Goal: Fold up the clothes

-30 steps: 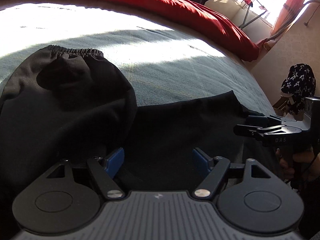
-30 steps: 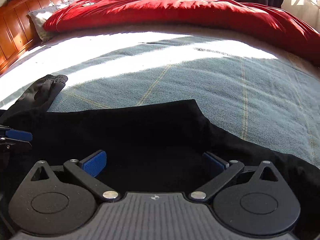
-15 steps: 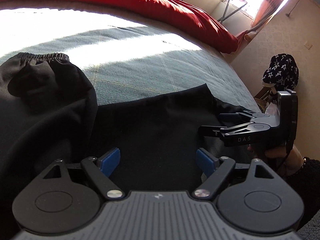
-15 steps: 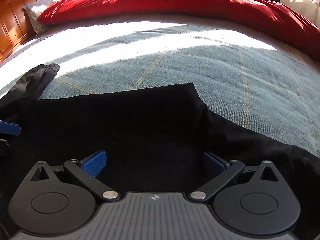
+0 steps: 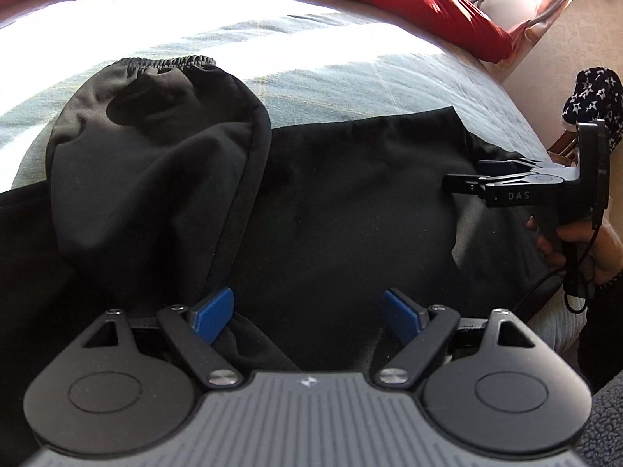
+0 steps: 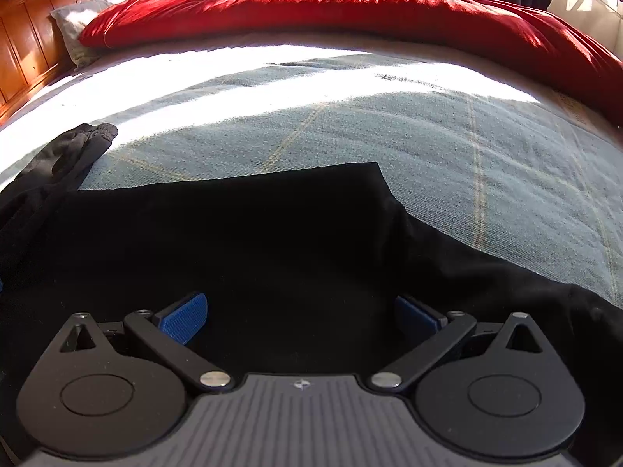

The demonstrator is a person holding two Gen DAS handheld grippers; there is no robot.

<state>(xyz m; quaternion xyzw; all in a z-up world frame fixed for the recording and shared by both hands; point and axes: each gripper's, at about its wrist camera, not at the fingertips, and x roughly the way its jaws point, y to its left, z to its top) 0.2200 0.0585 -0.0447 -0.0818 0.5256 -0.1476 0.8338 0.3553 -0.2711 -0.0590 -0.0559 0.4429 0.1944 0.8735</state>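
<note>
Black garment (image 5: 350, 202) spread flat across the near part of a grey-blue bed cover (image 6: 428, 148), reaching the near edge in both views. Folded-over part with an elastic hem (image 5: 167, 63) lying on top at the left, in a rounded hump. Left gripper (image 5: 307, 311) low over the cloth, jaws wide apart after just opening further, blue pads (image 5: 214, 313) clear of the fabric, nothing clamped; edge of the folded part just beside the left pad. Right gripper (image 6: 300, 317) also spread wide over dark cloth, nothing pinched between its pads. Same right gripper seen from the side at the right of the left view, held by a hand (image 5: 584, 245), tips over the garment's right edge. Red duvet (image 6: 331, 7) bunched along the far side, wooden headboard (image 6: 23, 46) far left.
</note>
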